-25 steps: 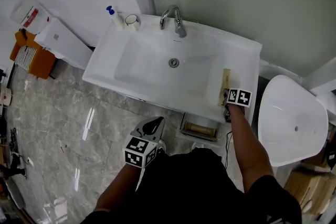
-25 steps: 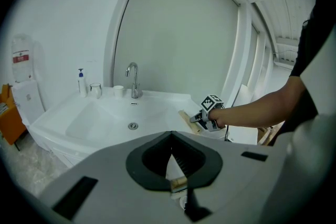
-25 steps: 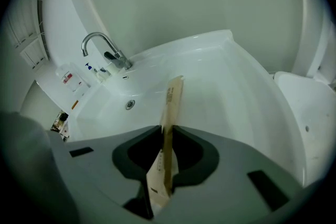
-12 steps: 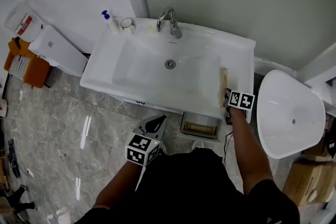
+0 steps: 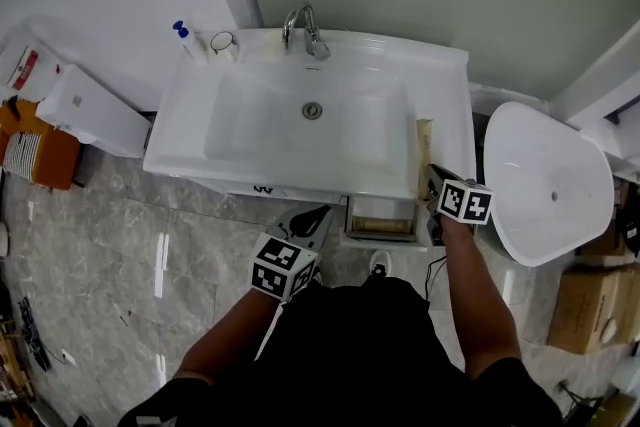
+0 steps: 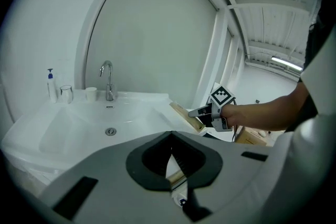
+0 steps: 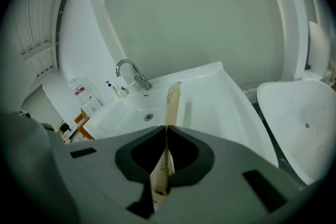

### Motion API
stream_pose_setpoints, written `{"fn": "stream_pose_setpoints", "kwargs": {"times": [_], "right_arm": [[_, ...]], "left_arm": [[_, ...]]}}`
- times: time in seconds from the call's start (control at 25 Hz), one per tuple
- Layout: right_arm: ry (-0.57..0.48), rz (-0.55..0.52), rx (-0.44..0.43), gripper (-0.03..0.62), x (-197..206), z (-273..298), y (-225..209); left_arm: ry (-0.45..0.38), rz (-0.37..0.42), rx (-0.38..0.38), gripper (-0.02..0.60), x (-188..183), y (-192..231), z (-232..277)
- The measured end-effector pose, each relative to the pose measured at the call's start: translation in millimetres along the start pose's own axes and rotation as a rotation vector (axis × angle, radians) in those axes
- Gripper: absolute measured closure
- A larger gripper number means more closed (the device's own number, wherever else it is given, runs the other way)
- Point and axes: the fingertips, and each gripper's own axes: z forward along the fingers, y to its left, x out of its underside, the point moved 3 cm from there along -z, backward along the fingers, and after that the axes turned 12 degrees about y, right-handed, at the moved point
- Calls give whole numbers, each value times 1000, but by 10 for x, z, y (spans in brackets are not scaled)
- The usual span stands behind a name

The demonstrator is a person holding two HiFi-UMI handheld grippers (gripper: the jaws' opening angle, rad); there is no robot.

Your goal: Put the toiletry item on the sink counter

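Note:
The toiletry item is a flat tan packet (image 5: 425,150). My right gripper (image 5: 432,173) is shut on its near end, over the right rim of the white sink counter (image 5: 440,65). Those jaws have just been closing with the packet between them. In the right gripper view the packet (image 7: 172,105) stands on edge between the closed jaws of the right gripper (image 7: 166,131) and points toward the basin. The left gripper view shows the packet (image 6: 185,117) tilted above the counter's edge. My left gripper (image 5: 318,213) hangs in front of the sink, its jaws closed; a thin light sliver shows in the slit.
A faucet (image 5: 305,25), a pump bottle (image 5: 185,37) and a glass (image 5: 222,42) stand at the counter's back. A white toilet bowl (image 5: 545,185) sits close on the right, with cardboard boxes (image 5: 580,315) beyond. A shelf (image 5: 380,220) sits under the sink.
My right gripper has risen and drawn back toward the counter's front with the packet in it. The left gripper has stayed in about the same place.

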Motion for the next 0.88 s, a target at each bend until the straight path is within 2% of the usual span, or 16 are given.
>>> {"fn": "stream_pose_setpoints", "kwargs": {"times": [0.28, 0.4, 0.68, 0.88], "right_arm": [[-56, 32, -29, 581, 280, -346, 273], [-62, -1, -36, 582, 419, -420, 378], [52, -264, -12, 582, 891, -467, 568], [149, -447, -56, 582, 1263, -466, 630]], "left_arm": [[19, 50, 67, 581, 30, -54, 31], [27, 61, 83, 581, 77, -48, 49], [70, 80, 91, 581, 254, 18, 147], [93, 59, 77, 581, 361, 70, 202]]}}
